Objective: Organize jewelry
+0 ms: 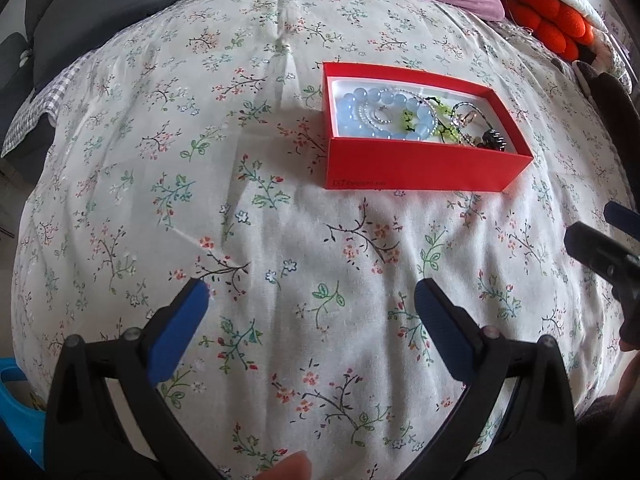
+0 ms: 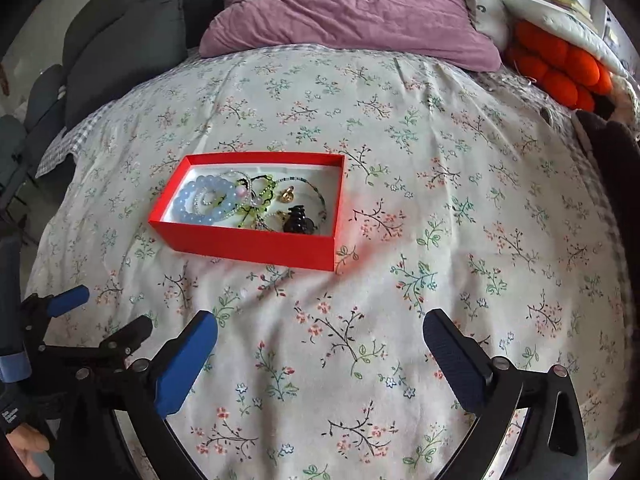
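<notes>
A red open box [image 1: 420, 168] [image 2: 248, 242] lies on the floral bedspread. It holds a blue bead bracelet [image 1: 360, 110] [image 2: 200, 200], a green beaded piece [image 1: 444, 128] [image 2: 256, 200], a gold charm [image 2: 286, 195], thin chains and a black hair clip [image 1: 494, 138] [image 2: 298, 220]. My left gripper [image 1: 310, 292] is open and empty, well short of the box, which is ahead to the right. My right gripper [image 2: 320, 328] is open and empty, with the box ahead to the left. The left gripper also shows at the lower left of the right wrist view [image 2: 108, 312].
The floral bedspread [image 1: 280, 220] [image 2: 440, 220] covers the bed. A purple pillow [image 2: 352, 8], grey cushions [image 2: 120, 44] and an orange knotted cushion [image 2: 560, 68] lie along the far side. A blue object [image 1: 16, 412] sits at the lower left edge.
</notes>
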`<state>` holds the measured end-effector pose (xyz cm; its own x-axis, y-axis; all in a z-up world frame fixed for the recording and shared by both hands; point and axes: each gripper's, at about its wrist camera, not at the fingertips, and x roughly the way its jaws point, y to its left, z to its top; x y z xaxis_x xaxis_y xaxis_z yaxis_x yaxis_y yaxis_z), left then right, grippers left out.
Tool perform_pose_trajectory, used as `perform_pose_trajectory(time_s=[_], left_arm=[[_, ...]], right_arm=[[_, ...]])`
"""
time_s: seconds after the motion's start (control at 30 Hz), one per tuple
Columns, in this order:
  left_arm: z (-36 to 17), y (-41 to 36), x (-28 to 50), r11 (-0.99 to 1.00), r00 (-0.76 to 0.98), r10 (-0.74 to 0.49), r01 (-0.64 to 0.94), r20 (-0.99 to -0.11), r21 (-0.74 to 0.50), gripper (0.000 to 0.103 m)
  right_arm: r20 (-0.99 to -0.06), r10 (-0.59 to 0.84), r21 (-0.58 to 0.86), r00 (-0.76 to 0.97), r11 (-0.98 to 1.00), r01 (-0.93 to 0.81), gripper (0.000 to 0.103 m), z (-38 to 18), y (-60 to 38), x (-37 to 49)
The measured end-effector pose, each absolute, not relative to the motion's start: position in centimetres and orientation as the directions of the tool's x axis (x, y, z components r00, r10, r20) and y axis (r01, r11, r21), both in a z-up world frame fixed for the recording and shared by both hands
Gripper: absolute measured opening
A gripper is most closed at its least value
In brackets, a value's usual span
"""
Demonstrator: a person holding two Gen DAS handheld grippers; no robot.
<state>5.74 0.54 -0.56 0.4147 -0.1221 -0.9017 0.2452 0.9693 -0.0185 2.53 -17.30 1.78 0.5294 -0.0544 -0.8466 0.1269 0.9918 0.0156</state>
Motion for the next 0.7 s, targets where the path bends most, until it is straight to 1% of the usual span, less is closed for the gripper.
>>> perform_pose_trajectory(time_s=[0.1, 0.27, 0.7], left_arm=[[-0.6, 0.5, 5.8, 0.970, 0.413, -0.122, 0.241, -0.903, -0.021, 0.102], [-0.7, 0.1, 5.7, 0.969, 0.410, -0.121, 0.246, -0.904, -0.019, 0.102], [-0.9, -0.2, 5.5, 0.967, 0.407, -0.127, 0.253, -0.905, -0.022, 0.102]], right_arm=[[-0.854, -0.071, -0.014, 0.515, 0.993, 0.115, 0.103, 1.3, -16.9, 2.4], [-0.868, -0.056, -0.013, 0.493, 0.996, 0.090, 0.103, 0.4, -16.3, 2.4], [-0.869, -0.060, -0.021, 0.492, 0.996, 0.084, 0.103, 0.3, -16.1, 2.5]])
